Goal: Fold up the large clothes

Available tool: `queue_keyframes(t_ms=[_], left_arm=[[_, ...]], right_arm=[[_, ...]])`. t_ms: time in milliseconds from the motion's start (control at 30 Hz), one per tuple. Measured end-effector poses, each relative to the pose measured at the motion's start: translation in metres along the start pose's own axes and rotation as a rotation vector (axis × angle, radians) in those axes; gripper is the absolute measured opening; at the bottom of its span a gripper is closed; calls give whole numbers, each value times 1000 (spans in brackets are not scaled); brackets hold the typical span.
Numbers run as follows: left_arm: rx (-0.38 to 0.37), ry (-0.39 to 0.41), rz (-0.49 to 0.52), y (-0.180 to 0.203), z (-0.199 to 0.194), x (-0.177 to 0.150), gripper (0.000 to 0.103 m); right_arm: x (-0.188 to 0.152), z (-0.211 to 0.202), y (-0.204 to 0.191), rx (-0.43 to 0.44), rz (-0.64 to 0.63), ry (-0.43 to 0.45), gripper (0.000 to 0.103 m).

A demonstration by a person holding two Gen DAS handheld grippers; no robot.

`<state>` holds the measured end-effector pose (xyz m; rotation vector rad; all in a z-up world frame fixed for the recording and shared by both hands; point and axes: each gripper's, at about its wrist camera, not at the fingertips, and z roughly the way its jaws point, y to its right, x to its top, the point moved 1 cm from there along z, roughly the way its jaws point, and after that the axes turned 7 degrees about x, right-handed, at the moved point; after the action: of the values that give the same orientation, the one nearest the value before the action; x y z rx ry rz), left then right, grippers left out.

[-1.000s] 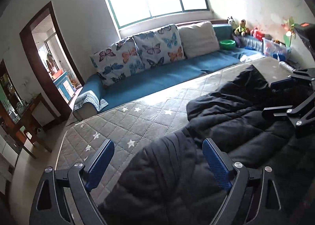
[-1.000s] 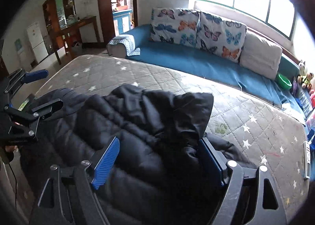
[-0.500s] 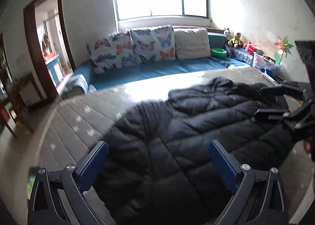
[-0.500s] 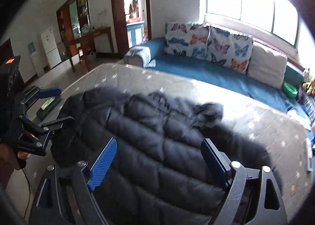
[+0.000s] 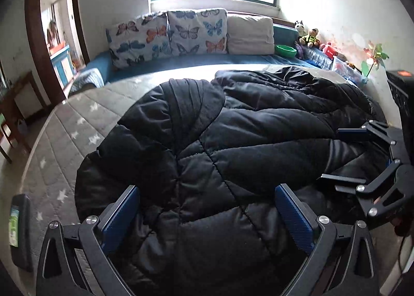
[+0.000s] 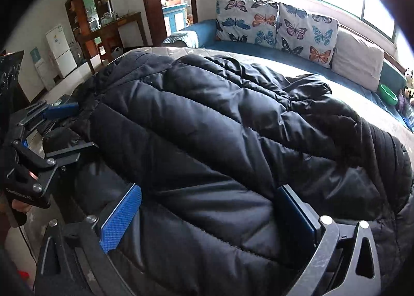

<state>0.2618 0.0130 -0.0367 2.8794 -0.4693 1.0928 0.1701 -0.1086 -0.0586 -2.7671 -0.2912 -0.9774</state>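
Left wrist view: the black quilted jacket [image 5: 220, 146] lay spread across the grey star-patterned mattress [image 5: 77, 120], filling most of the surface. No brand or label was readable on the jacket; small white lettering on the left gripper's body, seen from the right wrist view, was too blurred to read. The left gripper [image 5: 207, 215] stood with its blue pads wide apart, jacket fabric bulging between them, apparently unclamped. The right gripper [image 6: 207, 218] was likewise spread, straddling the padded fabric at the opposite end. Beyond the mattress stood a blue sofa [image 5: 181, 68] carrying butterfly-print cushions [image 5: 168, 34].
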Motion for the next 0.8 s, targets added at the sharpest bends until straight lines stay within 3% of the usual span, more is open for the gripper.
queue_keyframes(t_ms=[433,600,800], left_arm=[[-17,-40,-29,4,17,16,103],[4,-20,-36,1,-6,21,103],[-80,45,-53,5,-53,30,103]], right_arm=[[1,-1,-4,-31,-10,-55,103],[2,-31,-4,-37,3,-107,103],[-13,-66,15,-80,38,-205,103]])
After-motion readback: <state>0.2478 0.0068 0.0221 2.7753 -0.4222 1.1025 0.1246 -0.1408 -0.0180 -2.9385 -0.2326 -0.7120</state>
